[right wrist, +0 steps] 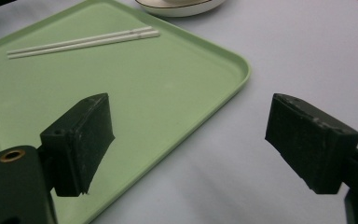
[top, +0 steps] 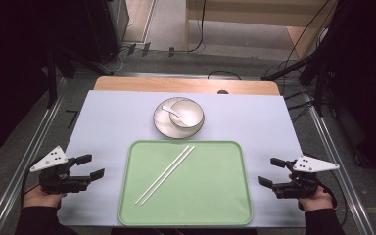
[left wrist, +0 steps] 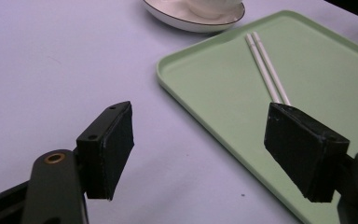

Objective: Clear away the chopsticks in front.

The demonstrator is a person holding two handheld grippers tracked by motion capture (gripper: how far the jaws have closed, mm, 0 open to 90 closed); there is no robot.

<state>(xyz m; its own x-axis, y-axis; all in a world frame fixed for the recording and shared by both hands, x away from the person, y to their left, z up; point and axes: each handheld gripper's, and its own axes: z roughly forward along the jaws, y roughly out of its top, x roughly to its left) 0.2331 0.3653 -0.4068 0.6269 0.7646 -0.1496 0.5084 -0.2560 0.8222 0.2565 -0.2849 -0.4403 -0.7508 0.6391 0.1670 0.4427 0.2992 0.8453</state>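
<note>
Both claws, left gripper (top: 94, 166) and right gripper (top: 269, 171), gape empty flanking the tray (top: 127, 196), chopsticks (top: 166, 174) between them, staged for pickup.

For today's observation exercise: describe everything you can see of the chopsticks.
The chopsticks are a pair of thin, white, straight sticks, plastic by the look. They lie flat, side by side and nearly touching, inside the green tray. In the high view they run diagonally from the tray's near left toward its far middle, ending close to the plate. Only the tray touches them; no gripper does.
</note>
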